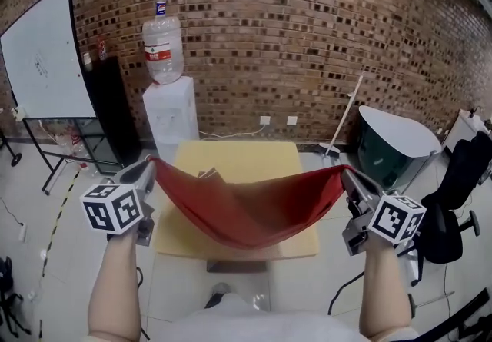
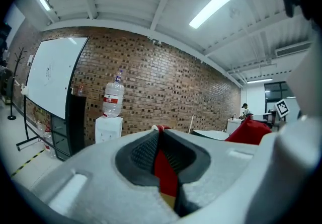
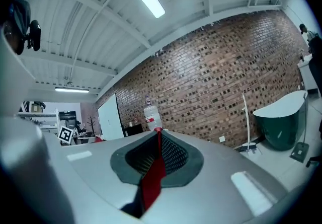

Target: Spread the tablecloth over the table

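Tablecloth (image 1: 254, 214), red, long axis side to side between left tongs (image 1: 150, 167) and right tongs (image 1: 344, 173), both clenched on its ends, sagging above the counter (image 1: 231, 156).

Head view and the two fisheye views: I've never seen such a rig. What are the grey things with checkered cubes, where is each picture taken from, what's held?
There is no robot: a person holds a two-jaw gripper in each hand; the marker cubes belong to them. The wide picture comes from a camera on the person's head, looking down. The other two come from cameras riding on each gripper, looking along its jaws. The left gripper and right gripper are each shut on an end of the red tablecloth, which sags between them above the yellowish table, not yet spread.
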Demonstrator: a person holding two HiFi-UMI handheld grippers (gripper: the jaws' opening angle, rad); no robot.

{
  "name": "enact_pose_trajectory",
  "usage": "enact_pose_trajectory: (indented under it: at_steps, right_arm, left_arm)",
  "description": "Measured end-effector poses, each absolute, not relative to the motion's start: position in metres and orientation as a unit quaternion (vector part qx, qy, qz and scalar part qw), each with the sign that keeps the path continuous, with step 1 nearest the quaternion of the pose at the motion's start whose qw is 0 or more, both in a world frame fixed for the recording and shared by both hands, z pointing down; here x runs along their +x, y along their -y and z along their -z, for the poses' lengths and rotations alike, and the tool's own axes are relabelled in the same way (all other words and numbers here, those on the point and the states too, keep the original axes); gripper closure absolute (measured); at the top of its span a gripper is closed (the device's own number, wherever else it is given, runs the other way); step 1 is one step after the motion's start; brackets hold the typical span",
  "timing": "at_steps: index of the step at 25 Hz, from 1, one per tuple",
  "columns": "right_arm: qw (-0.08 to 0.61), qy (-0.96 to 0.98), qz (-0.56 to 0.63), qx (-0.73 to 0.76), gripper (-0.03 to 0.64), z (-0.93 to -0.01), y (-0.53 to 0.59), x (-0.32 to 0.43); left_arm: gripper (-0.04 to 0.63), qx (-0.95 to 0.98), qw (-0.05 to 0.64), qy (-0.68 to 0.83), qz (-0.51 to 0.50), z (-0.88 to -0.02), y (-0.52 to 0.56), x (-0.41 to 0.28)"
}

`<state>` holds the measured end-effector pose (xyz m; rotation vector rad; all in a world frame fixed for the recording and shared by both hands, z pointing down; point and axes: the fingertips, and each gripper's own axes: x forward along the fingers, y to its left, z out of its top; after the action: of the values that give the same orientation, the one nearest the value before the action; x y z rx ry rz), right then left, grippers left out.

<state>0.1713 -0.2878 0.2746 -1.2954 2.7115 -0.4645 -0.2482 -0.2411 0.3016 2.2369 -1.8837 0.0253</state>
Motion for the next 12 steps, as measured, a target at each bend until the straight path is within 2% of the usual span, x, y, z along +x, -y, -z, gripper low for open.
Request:
enact_pose_trajectory:
  at_steps: [12]
  right_arm:
    - [0.029, -0.88, 0.119, -0.459, 0.609, -0.233, 0.407, 0.134]
  left_arm:
    - [0.572, 0.759, 0.109, 0.641, -0.013, -0.275, 0.351, -0.291]
